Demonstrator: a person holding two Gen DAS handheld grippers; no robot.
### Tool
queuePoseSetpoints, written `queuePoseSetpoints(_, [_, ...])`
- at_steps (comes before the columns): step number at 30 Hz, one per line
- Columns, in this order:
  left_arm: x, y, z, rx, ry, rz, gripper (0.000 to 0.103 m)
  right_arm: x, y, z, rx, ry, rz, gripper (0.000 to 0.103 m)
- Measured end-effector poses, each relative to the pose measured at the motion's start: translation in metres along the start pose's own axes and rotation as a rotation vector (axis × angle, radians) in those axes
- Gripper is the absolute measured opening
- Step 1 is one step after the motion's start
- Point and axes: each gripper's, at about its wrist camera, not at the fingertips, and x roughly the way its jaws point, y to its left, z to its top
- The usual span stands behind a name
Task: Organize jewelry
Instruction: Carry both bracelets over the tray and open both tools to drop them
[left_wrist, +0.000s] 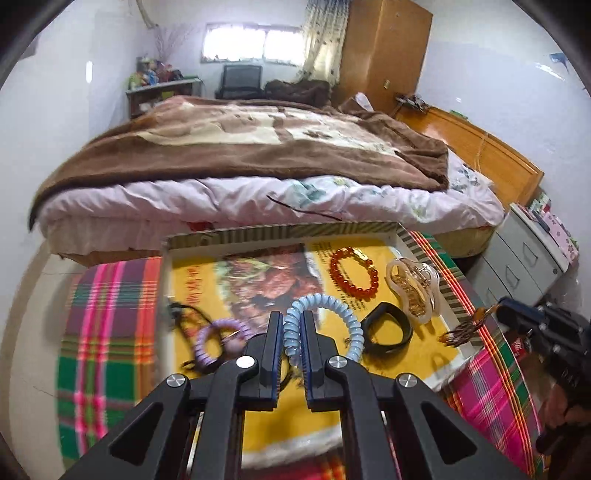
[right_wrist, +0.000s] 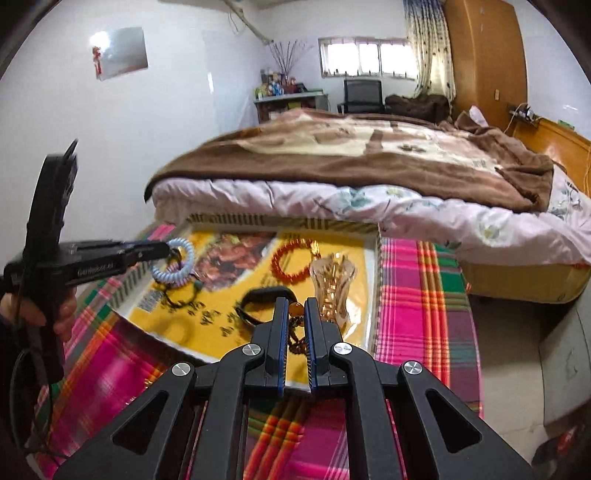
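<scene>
A shallow yellow tray (left_wrist: 417, 363) (right_wrist: 332, 354) lies on a plaid cloth. My left gripper (left_wrist: 293, 319) is shut on a light-blue coil hair tie (left_wrist: 343, 314) and holds it above the tray; it shows in the right wrist view (right_wrist: 173, 264) at the left gripper's tip (right_wrist: 168, 253). My right gripper (right_wrist: 296, 306) is shut on a brown bead bracelet (right_wrist: 295, 332) at the tray's near right edge; it also shows in the left wrist view (left_wrist: 461, 328). In the tray lie a red bead bracelet (left_wrist: 354, 273) (right_wrist: 291, 258), a clear hair claw (left_wrist: 413, 291) (right_wrist: 332, 288), a black band (left_wrist: 388, 328) (right_wrist: 266, 301) and a purple coil tie (left_wrist: 218, 339).
The plaid cloth (left_wrist: 107, 332) (right_wrist: 417, 295) covers a low table beside a bed (left_wrist: 258, 177) (right_wrist: 369, 184). A grey drawer cabinet (left_wrist: 524, 254) stands to the right. A black cord item (left_wrist: 184, 314) lies at the tray's left.
</scene>
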Motion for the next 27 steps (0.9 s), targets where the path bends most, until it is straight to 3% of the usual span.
queuePoseSetpoints(9, [0.069,0.003,0.004,-0.015,0.121,0.023,0.009,0.029,-0.002,-0.010,-0.032,0.067,0.000,0.009])
queuePoseSetpoints(19, [0.086,0.002,-0.002,-0.015,0.164,0.030,0.010,0.043,-0.003,-0.019,-0.035,0.123,0.012,0.009])
queuePoseSetpoints(21, [0.086,0.001,-0.001,-0.016,0.167,0.029,0.021,0.043,-0.002,-0.020,-0.036,0.127,0.010,0.011])
queuePoseSetpoints(24, [0.083,0.000,0.000,-0.024,0.159,0.032,0.044,0.040,-0.002,-0.020,-0.023,0.125,0.006,0.025])
queuePoseSetpoints(27, [0.074,0.000,-0.002,-0.025,0.153,0.028,0.045,0.033,-0.001,-0.020,-0.012,0.114,0.003,0.030])
